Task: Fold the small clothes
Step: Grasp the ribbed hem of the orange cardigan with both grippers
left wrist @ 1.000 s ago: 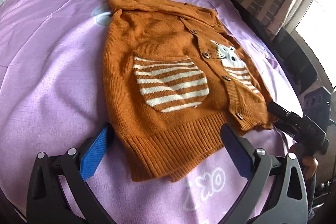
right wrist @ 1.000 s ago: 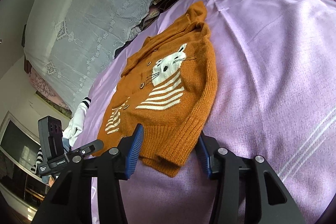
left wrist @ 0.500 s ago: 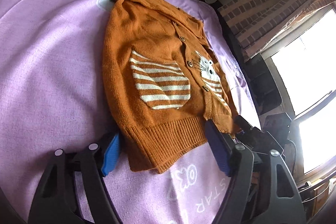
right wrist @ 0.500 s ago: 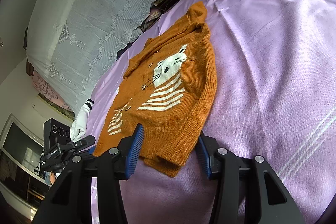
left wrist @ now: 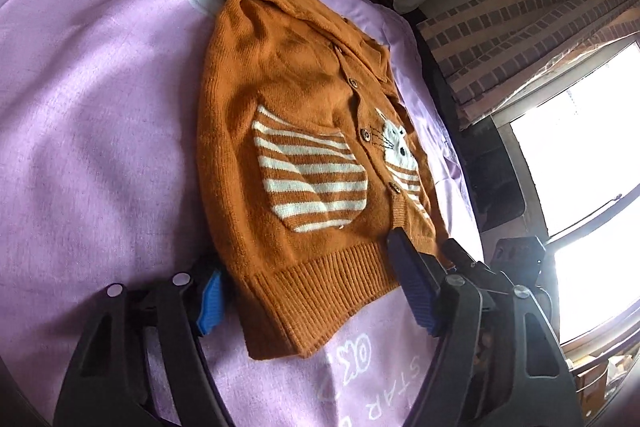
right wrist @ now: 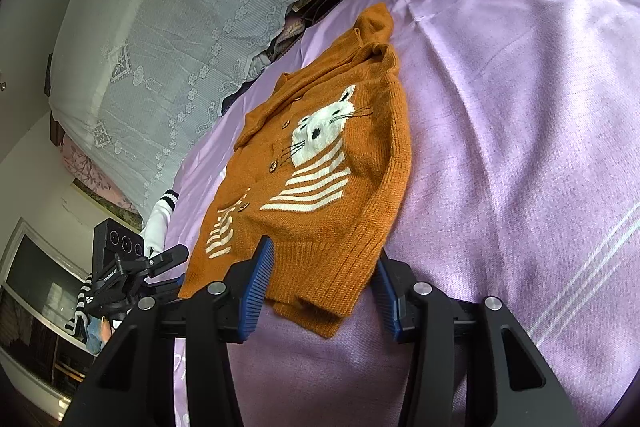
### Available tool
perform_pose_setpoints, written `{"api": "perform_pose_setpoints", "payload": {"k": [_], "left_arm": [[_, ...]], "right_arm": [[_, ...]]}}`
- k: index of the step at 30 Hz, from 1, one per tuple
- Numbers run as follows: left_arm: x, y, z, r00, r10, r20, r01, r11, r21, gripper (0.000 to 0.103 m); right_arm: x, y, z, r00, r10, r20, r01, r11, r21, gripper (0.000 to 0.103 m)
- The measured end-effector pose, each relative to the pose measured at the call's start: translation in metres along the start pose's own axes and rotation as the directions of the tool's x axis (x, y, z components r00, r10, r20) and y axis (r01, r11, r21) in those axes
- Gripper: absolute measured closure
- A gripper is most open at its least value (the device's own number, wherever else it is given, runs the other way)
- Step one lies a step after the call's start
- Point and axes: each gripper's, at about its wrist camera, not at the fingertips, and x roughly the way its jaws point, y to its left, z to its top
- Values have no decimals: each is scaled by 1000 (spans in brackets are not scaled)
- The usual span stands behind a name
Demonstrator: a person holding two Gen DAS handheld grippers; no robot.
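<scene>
Both grippers, left gripper (left wrist: pixel 312 291) and right gripper (right wrist: pixel 324 291), stood wide-jawed, empty, astride the cardigan (left wrist: pixel 304 147) hem between them; shallow closure risked pinching one layer only.

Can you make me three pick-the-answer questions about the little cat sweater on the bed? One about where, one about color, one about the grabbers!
1. Where does the sweater lie?
A on the purple sheet
B on a chair
C on the floor

2. What colour is the sweater?
A blue
B orange
C green

3. How are the left gripper and right gripper?
A both shut
B one shut
C both open around the hem

Answers: 1 A, purple sheet all round it; 2 B, orange knit with white stripes; 3 C, pads stand apart either side of the ribbed hem.
</scene>
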Motion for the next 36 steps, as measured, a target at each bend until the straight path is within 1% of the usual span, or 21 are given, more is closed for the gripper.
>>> {"api": "perform_pose_setpoints", "payload": {"k": [1, 3, 4, 9, 11, 13, 16, 17, 18, 19, 20, 21, 22, 24, 26, 27, 32, 34, 36], "left_arm": [[-2, 1, -2, 1000, 13, 1, -13, 1000, 2, 48], [-5, 4, -7, 1000, 17, 2, -17, 1000, 0, 55], [-7, 4, -9, 1000, 15, 2, -15, 1000, 2, 57], [-4, -2, -12, 998, 57, 7, -57, 998, 38, 58], [-2, -3, -12, 998, 67, 7, -67, 997, 44, 55], [-1, -5, -11, 998, 61, 11, -61, 997, 52, 48], [0, -9, -12, 997, 73, 13, -74, 994, 74, 47], [-1, -9, -13, 997, 77, 16, -78, 994, 81, 48], [-1, -9, -13, 996, 85, 20, -87, 993, 82, 55], [-2, -8, -14, 995, 94, 24, -96, 992, 79, 66], [-2, -5, -13, 995, 100, 22, -101, 992, 71, 73], [-1, -2, -13, 995, 99, 17, -100, 993, 60, 84], [-1, 1, -12, 995, 96, 13, -96, 994, 47, 89], [-3, 5, -11, 997, 78, 10, -78, 996, 29, 92], [-3, 5, -12, 997, 82, 4, -82, 996, 33, 92], [-2, 5, -12, 995, 97, -8, -97, 995, 31, 92], [-1, 10, -11, 997, 72, -19, -72, 997, 7, 87], [0, 11, -10, 997, 68, -21, -68, 998, -1, 87], [2, 12, -6, 998, 56, -26, -56, 998, -14, 88]], "right_arm": [[0, -1, 0, 1000, -1, 2, 1, 1000, 7, 59], [-1, -3, 0, 1000, 0, 5, 0, 1000, 24, 65], [-1, -4, -1, 1000, 1, 7, -1, 1000, 31, 66], [0, -4, -2, 1000, -8, 4, 8, 999, 32, 71], [2, -3, -3, 1000, -21, -5, 21, 999, 31, 71], [5, -1, -2, 999, -31, -16, 31, 999, 23, 71], [8, -2, 0, 1000, -20, -22, 21, 999, 37, 72], [9, -3, 1, 1000, -16, -20, 17, 999, 46, 75], [8, -4, 1, 1000, -18, -14, 18, 998, 57, 81], [7, -6, 0, 1000, -25, -3, 25, 997, 75, 88], [5, -8, 0, 1000, -21, 10, 20, 996, 91, 97], [2, -9, -1, 1000, -10, 23, 8, 995, 96, 97], [-2, -8, -3, 999, -7, 35, 3, 995, 95, 97], [-5, -6, -6, 999, -10, 34, 7, 996, 88, 98], [0, -7, -5, 1000, -5, 3, 4, 996, 84, 97], [3, -9, -4, 1000, -5, -14, 6, 996, 91, 97], [3, -12, -3, 1000, -1, -6, 1, 993, 119, 94], [6, -12, -2, 1000, -11, -11, 12, 992, 126, 94], [8, -13, -1, 1000, -16, -6, 17, 991, 129, 97]]}}
